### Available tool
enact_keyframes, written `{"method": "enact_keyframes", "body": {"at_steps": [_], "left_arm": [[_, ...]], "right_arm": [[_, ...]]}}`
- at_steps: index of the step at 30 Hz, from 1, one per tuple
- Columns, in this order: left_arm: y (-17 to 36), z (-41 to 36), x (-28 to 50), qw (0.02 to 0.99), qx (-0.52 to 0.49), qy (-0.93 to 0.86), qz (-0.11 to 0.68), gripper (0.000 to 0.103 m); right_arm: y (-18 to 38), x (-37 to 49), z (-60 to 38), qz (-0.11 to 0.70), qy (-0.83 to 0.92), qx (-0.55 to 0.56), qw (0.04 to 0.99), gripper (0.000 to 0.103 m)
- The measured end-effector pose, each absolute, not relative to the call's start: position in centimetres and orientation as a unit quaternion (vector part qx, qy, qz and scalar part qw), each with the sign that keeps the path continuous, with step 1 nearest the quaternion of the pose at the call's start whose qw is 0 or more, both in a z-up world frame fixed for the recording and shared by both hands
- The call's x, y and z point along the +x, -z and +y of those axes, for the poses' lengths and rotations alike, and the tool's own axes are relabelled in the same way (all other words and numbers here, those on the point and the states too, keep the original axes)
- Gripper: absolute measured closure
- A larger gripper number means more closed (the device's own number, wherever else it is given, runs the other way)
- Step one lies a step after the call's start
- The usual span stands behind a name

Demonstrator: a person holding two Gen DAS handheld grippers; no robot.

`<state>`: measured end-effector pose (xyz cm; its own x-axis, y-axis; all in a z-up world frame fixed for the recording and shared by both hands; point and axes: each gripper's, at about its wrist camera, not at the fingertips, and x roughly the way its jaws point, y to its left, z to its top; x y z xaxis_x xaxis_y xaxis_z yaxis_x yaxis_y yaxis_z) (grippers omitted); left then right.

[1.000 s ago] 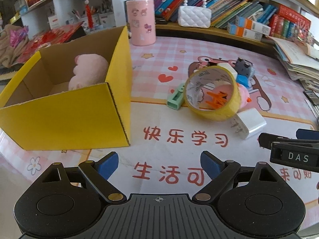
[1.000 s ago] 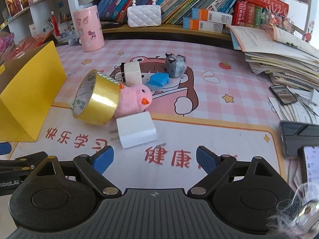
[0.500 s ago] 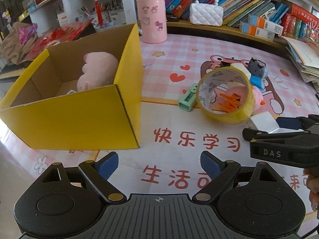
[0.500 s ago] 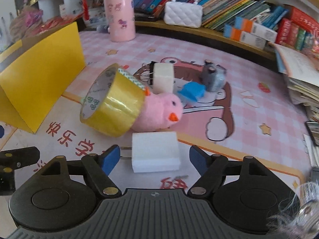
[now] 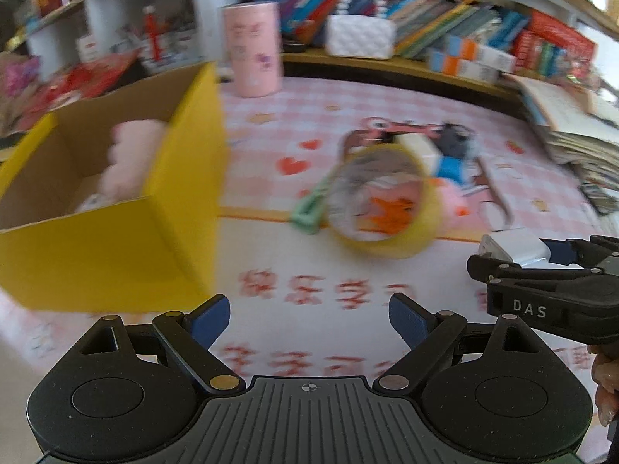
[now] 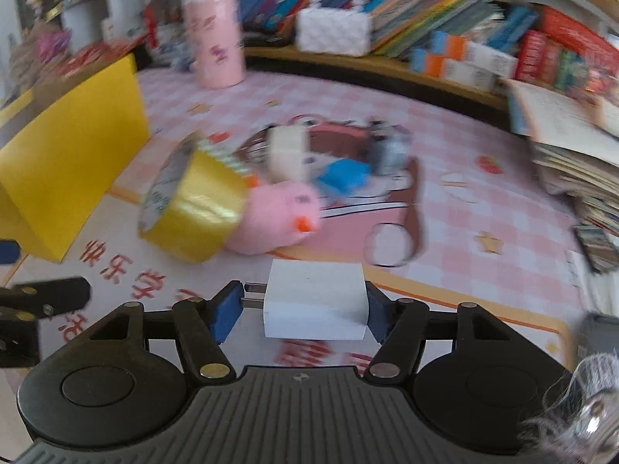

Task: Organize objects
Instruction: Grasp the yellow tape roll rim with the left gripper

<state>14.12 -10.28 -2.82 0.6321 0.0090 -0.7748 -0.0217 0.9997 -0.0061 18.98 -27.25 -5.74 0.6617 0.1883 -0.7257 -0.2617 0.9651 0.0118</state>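
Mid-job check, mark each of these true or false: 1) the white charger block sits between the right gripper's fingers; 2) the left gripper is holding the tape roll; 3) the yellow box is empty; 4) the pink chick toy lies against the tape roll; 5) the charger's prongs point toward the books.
1) True. The white charger block lies between the fingers of the right gripper, whose jaws have just been closing in on it.
2) False. The left gripper is open with nothing between its fingers; the tape roll rests on the mat further off.
3) False. The yellow box holds a pink plush.
4) True. The pink chick toy touches the tape roll.
5) False. The prongs point toward the yellow box.
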Motion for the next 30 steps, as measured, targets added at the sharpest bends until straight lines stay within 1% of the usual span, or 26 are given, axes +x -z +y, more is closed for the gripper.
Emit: {"method": "enact_keyframes", "body": {"at_steps": [3, 6, 12, 14, 18, 27, 30], "left_arm": [[2.8, -11.4, 15.1, 0.906, -0.036, 0.025, 0.422, 0.012], [3.2, -11.4, 16.8, 0.897, -0.107, 0.048, 0.426, 0.012], [4.3, -10.6, 19.9, 0.881, -0.218, 0.043, 0.417, 0.012], [4.7, -10.2, 20.7, 0.881, -0.233, 0.026, 0.412, 0.012], [5.8, -9.4, 22.4, 0.863, -0.271, 0.015, 0.427, 0.013], [7.0, -8.7, 24.3, 0.850, -0.310, 0.010, 0.427, 0.014], [6.4, -8.9, 24.1, 0.858, -0.288, 0.010, 0.425, 0.016]], "right_arm": [[4.8, 18.2, -29.5, 0.385, -0.096, -0.029, 0.918, 0.041], [4.2, 17.2, -31.2, 0.379, -0.084, -0.020, 0.921, 0.040], [3.5, 15.0, -32.2, 0.362, -0.088, -0.061, 0.926, 0.040], [3.4, 14.5, -32.3, 0.359, -0.092, -0.074, 0.926, 0.041], [3.6, 14.0, -33.0, 0.361, -0.092, -0.081, 0.924, 0.041], [4.0, 13.6, -33.4, 0.374, -0.083, -0.080, 0.920, 0.041], [4.0, 13.4, -33.3, 0.375, -0.083, -0.081, 0.920, 0.041]]}}
